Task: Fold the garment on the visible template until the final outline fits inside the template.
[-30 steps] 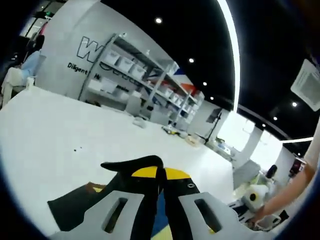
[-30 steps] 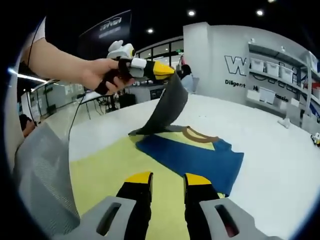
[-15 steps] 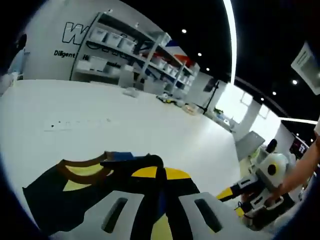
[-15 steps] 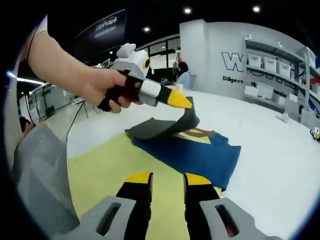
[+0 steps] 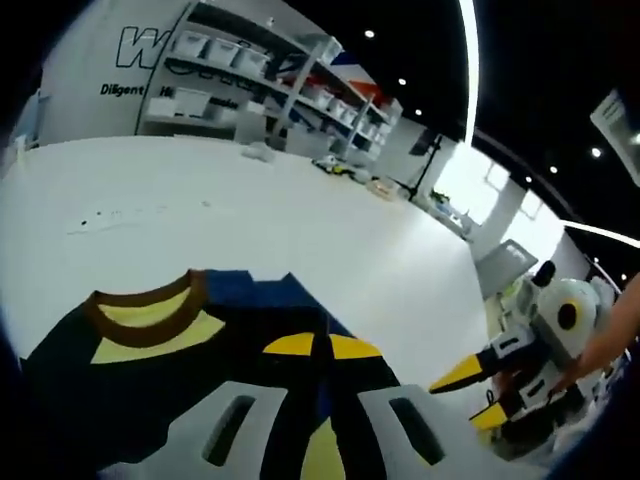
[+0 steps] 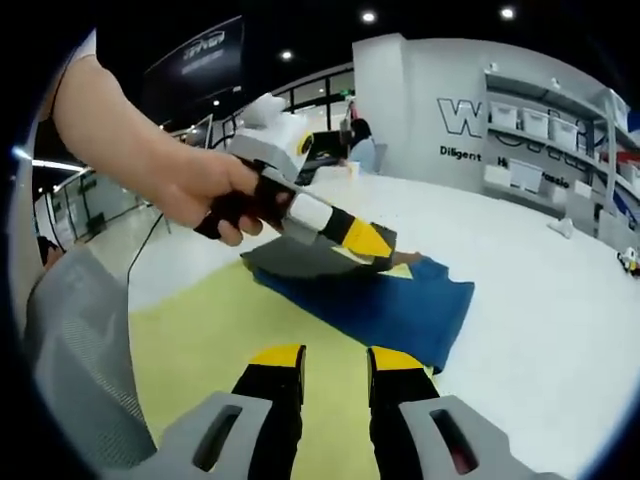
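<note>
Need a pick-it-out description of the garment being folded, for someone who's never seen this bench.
On the big white table lies a pale yellow mat. The garment sits at the mat's far edge: a blue T-shirt with one dark grey part folded over it. Its brown-ribbed collar with yellow inside sets it apart.

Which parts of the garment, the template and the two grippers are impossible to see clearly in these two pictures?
- Left gripper view: the near part of the garment lies behind the left gripper and runs off the bottom edge.
- Right gripper view: the hand and left gripper cover the spot where the dark fold is pinched.
- Right gripper view: the yellow template is cut off at the bottom, behind the right gripper and a grey mesh sleeve, so its full outline is unknown.
</note>
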`<state>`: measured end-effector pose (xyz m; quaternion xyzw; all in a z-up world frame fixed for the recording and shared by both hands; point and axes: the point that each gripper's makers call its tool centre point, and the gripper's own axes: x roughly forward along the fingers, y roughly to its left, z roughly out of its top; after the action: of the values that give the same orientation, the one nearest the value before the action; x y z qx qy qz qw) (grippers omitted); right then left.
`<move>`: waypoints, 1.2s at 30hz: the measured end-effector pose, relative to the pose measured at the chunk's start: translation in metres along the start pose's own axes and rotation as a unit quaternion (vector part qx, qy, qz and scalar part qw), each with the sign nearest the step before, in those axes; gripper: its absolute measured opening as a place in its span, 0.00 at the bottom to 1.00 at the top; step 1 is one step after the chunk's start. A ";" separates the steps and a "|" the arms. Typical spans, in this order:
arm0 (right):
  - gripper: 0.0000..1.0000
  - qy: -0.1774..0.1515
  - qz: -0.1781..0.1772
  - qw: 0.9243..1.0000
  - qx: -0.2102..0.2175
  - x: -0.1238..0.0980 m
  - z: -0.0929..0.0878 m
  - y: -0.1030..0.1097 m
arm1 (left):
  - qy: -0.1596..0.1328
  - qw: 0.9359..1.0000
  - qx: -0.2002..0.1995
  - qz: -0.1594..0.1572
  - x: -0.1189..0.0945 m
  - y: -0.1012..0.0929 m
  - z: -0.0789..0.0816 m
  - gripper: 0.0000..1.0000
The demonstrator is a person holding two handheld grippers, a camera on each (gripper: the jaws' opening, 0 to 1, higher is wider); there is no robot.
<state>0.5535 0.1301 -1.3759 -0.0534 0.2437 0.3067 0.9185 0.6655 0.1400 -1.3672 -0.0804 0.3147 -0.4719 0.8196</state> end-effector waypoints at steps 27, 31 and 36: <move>0.20 0.039 0.038 0.998 -0.042 -0.010 -0.021 0.017 | 0.058 0.993 0.103 -0.018 -0.165 -0.001 -0.097 0.17; 0.22 0.054 0.074 0.994 -0.067 -0.018 -0.030 0.032 | 0.092 0.988 0.123 -0.008 -0.199 0.001 -0.134 0.20; 0.24 0.082 0.116 0.986 -0.093 -0.034 -0.049 0.048 | 0.145 0.973 0.178 -0.009 -0.236 -0.003 -0.179 0.23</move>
<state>0.4809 0.1383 -1.3999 -0.1346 0.2929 0.4269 0.8449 0.4735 0.3625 -1.4036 0.1332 0.3404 -0.5343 0.7622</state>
